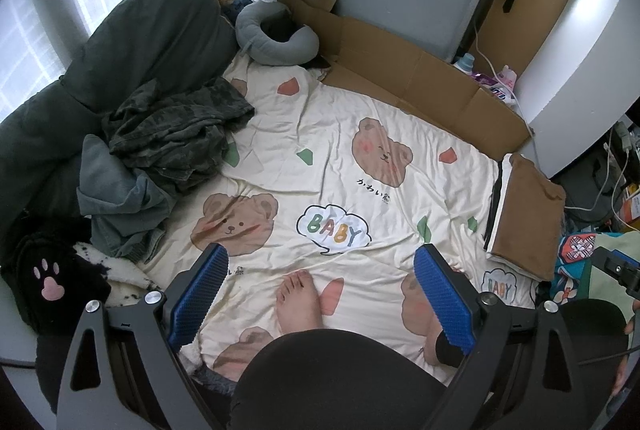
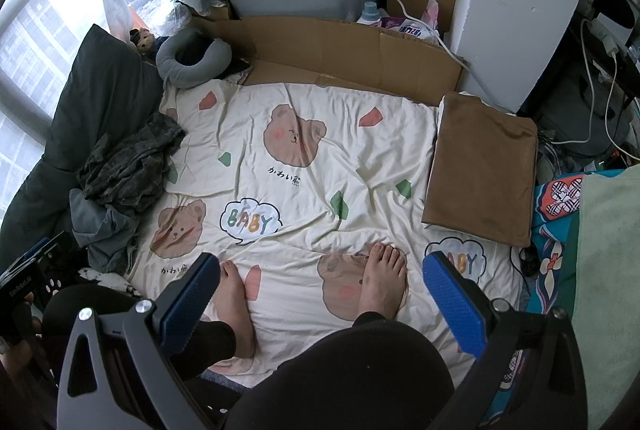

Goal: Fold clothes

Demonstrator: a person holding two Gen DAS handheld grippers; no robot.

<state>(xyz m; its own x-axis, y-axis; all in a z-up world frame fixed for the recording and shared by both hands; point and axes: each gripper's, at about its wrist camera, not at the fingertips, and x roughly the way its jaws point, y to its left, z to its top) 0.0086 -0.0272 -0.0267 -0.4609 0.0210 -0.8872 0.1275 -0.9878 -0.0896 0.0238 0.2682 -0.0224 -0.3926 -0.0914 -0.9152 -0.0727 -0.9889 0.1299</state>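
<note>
A crumpled pile of clothes lies at the left of the bear-print sheet: a dark camouflage garment on top of a grey-blue one. A folded brown garment rests on a small folded stack at the sheet's right edge. My left gripper hangs open above the sheet with nothing between its blue pads. My right gripper is also open and empty, held above a person's bare feet.
A dark green pillow and a grey neck pillow sit at the far left. Flattened cardboard borders the sheet's far edge. A black paw-print item lies at near left. Cables and clutter fill the floor at right.
</note>
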